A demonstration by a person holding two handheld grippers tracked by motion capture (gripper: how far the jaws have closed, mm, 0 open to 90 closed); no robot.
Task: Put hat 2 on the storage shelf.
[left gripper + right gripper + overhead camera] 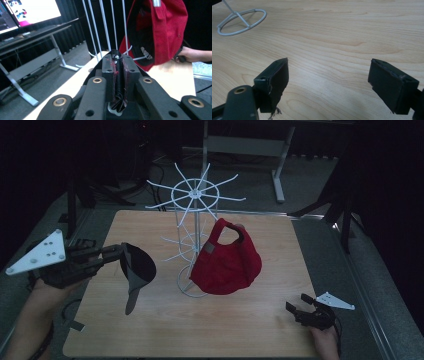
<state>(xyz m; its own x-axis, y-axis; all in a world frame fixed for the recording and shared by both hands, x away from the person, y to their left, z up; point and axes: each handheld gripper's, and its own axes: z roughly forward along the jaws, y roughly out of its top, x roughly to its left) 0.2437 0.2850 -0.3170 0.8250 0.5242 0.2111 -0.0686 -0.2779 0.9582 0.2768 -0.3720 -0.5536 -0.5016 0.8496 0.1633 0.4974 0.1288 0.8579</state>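
One wooden table [165, 320] carries one white wire rack [196, 195]. Two caps are in play: a red cap [227, 262] hangs on the rack, and a black cap [136, 267] dangles above the table's left side, clamped in the left gripper [117, 252], whose jaws pinch its fabric tight. The right gripper [300, 307] rests low near the table's right edge, jaws wide apart and holding nothing. The step looks like hanging the black cap; next it likely needs bringing to a free prong.
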